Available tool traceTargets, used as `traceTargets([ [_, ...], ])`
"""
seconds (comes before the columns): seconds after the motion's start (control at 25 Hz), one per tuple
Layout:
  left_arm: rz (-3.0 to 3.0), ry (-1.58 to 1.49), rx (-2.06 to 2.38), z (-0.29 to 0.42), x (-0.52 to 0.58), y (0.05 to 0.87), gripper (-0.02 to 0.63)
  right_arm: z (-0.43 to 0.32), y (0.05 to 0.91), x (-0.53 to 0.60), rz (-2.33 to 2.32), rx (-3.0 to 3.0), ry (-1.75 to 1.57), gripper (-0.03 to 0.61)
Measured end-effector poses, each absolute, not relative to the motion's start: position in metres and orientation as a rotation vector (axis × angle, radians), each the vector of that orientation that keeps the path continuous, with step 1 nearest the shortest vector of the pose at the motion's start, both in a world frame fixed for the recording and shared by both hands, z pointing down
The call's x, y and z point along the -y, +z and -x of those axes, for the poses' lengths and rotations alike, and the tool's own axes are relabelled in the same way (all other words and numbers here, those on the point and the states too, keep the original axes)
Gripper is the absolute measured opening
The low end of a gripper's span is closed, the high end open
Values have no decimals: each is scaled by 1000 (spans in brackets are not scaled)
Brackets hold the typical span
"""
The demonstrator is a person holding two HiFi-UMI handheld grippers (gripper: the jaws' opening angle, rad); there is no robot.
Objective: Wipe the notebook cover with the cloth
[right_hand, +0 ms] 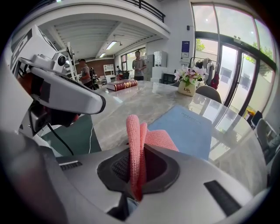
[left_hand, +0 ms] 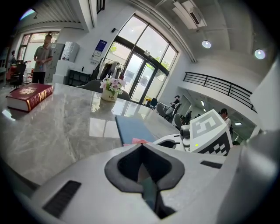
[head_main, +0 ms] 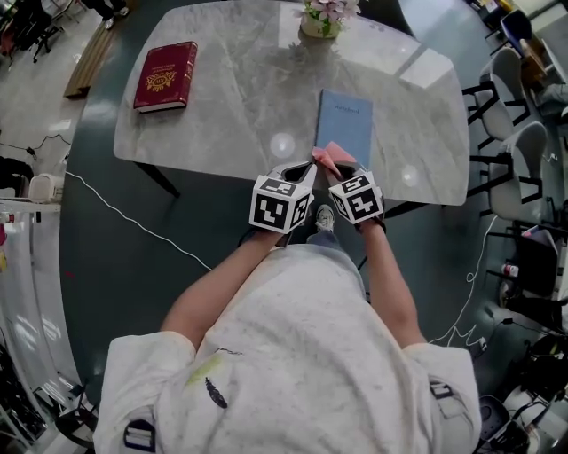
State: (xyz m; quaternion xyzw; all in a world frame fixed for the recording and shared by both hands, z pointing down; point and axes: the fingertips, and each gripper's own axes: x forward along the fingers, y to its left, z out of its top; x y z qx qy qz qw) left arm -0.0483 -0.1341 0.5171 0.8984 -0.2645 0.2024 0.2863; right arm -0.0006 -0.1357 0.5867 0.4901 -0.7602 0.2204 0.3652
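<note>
A light blue notebook (head_main: 346,124) lies closed on the marble table (head_main: 240,115), near its front edge. Just in front of it my right gripper (head_main: 335,170) is shut on a folded pink cloth (head_main: 329,157), which sticks up between the jaws and hangs over the notebook's near end. The right gripper view shows the cloth (right_hand: 135,140) pinched upright, with the notebook (right_hand: 188,127) behind it. My left gripper (head_main: 305,169) hovers close beside the right one, at the table's edge, shut on nothing. From the left gripper view the notebook (left_hand: 133,129) and a bit of the cloth (left_hand: 140,141) show ahead.
A red hardback book (head_main: 166,75) lies at the table's far left. A small flower pot (head_main: 321,19) stands at the far edge. Chairs (head_main: 524,151) stand to the right. A white cable (head_main: 133,222) runs across the dark floor on the left.
</note>
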Motion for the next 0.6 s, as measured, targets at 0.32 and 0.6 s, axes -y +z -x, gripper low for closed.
traceTargets([
  [0.32,-2401,555,700,45,135,517,8,-6,568,140,-1262,1966,527,15],
  [0.6,-2357,531,780,40,154,520,8,-34,532,176,-1256,2011,429,15],
])
